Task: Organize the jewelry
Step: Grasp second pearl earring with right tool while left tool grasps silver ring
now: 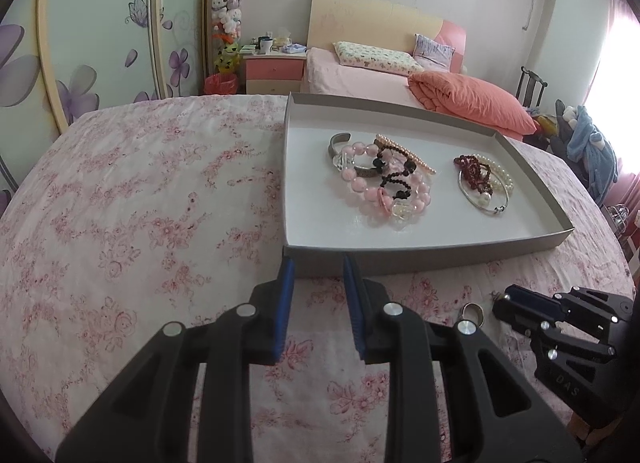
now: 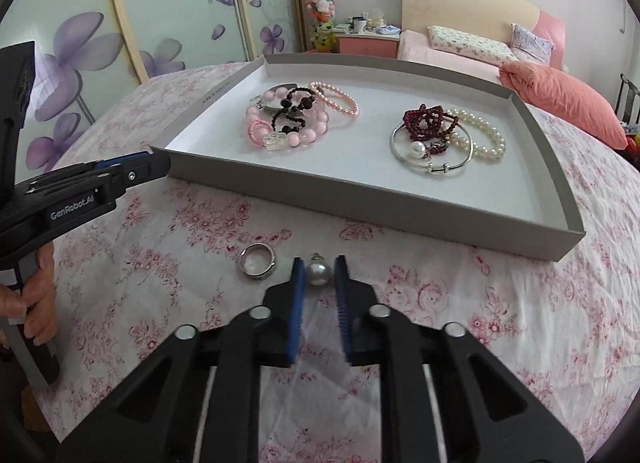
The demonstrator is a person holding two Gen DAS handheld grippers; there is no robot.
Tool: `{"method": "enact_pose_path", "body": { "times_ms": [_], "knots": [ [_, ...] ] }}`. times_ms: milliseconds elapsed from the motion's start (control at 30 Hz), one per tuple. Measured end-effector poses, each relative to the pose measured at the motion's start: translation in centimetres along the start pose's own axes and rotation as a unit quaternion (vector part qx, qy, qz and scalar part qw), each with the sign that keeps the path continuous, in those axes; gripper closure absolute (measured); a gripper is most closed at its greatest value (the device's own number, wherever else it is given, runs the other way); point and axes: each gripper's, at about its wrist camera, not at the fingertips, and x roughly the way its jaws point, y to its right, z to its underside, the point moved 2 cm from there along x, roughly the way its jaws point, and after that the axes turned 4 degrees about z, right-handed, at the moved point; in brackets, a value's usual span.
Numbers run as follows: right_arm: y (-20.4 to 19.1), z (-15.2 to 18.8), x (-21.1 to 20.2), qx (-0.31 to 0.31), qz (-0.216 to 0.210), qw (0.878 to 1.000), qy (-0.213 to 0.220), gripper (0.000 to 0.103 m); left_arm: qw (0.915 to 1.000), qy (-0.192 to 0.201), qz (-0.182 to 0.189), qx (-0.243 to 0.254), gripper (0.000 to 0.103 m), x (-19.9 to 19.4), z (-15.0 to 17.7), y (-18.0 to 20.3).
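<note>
The right gripper (image 2: 319,267) straddles a round silver-grey pearl pendant (image 2: 319,274) lying on the pink floral bedspread (image 2: 460,303), its blue pads narrowly parted and just beside the bead on either side; whether they touch it I cannot tell. A smooth sphere (with a tiny metal loop on top) could squirt forward toward the shallow grey cardboard tray (image 2: 440,199) ahead if the pads close off-centre. Just left of the fingers lies one wide silver ring (image 2: 257,260). Two jewelry heaps sit in the tray. The left gripper (image 1: 319,269), moderately open and holding nothing, hovers at the tray's near wall.
</note>
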Motion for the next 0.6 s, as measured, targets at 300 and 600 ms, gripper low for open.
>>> {"method": "enact_pose_path", "body": {
  "times_ms": [300, 600],
  "knots": [
    [3.8, 0.8, -0.9, 0.042, 0.054, 0.998, 0.001, 0.089, 0.9999, -0.003, 0.004, 0.011, 0.073, 0.0, 0.2, 0.9],
    [8.8, 1.8, -1.8, 0.087, 0.113, 0.990, -0.001, 0.089, 0.9994, -0.009, 0.019, 0.028, 0.068, -0.2, 0.6, 2.9]
  ]
}}
